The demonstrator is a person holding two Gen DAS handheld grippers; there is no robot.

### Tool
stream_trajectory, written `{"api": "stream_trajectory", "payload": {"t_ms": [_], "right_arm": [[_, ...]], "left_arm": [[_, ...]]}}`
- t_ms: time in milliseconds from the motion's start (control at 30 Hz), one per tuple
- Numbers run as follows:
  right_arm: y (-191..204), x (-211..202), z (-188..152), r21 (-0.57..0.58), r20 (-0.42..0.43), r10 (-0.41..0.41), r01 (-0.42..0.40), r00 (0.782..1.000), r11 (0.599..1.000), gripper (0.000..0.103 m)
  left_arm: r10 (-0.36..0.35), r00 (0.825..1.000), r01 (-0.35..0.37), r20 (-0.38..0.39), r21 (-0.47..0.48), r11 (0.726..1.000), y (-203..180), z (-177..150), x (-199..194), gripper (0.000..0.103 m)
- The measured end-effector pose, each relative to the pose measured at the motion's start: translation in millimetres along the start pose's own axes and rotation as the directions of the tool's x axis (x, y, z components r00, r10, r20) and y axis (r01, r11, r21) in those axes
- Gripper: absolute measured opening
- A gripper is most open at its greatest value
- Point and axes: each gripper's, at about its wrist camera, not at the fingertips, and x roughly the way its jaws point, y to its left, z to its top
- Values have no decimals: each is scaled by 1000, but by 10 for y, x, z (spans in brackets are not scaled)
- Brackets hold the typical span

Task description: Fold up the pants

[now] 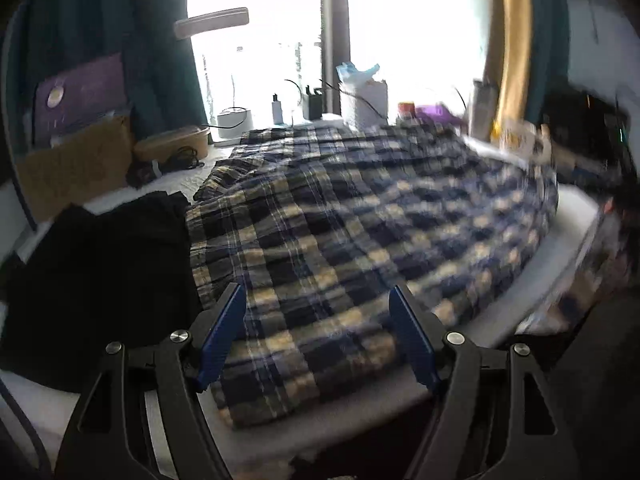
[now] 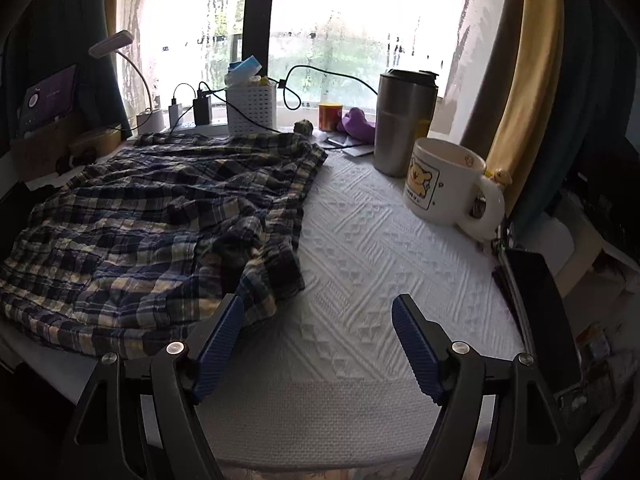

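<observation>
On the white textured mat, the plaid pants lie rumpled, spread left of the bear mug and reaching back toward the white basket. Left gripper hovers over the near plaid edge, jaws spread, nothing pinched; a black garment sits beside the pants. Right gripper is spread too, empty, at the pants' near corner.

Soft plaid cloth pants, brushed-metal tumbler

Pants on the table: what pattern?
Plaid, navy and cream checks. The pants show sharpest in the right wrist view.
</observation>
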Motion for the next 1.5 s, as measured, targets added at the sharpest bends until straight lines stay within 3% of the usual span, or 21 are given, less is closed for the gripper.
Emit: {"api": "stream_trajectory", "payload": {"t_ms": [200,467,700,767,1000,1033,1067,1100,1167,1267,1433,1500], "right_arm": [[91,19,-70,18,0,26,-26,1000,1000,79],[144,54,-98,-52,-13,-35,35,999,998,79],[85,76,-150,-136,-18,-131,127,991,982,79],[61,90,-175,-144,-24,-146,141,989,979,79],[170,217,-239,-204,-30,-126,117,992,972,79],[230,240,-241,-236,-25,-120,110,992,966,79],[292,257,-243,-266,-22,-112,102,994,958,79],[353,272,-238,-296,-19,-105,95,994,950,79],[453,296,-220,-349,-8,-107,98,994,932,79],[622,259,-181,-449,65,-126,141,990,882,79],[882,217,-200,-605,177,-130,212,976,767,79],[973,244,-201,-639,193,-105,207,976,741,79]], "left_arm": [[11,997,-5,-80,73,997,-2,-219,4,74],[119,989,-99,-85,203,974,-65,-319,76,74],[70,990,-36,-125,260,965,-61,-309,34,74],[70,990,-35,-120,275,961,-58,-317,26,74],[155,987,-140,-42,250,958,-56,-233,208,76],[158,987,-146,-28,256,956,-66,-223,238,73],[152,988,-142,-20,254,957,-66,-212,265,60],[121,992,-112,-26,241,964,-65,-191,311,36],[112,993,-100,-43,218,971,-87,-159,387,9],[131,991,-121,-21,264,957,-171,-154,401,3],[90,996,-83,-28,187,979,-37,-129,345,1],[95,995,-87,-40,157,984,1,-138,379,1]]}}
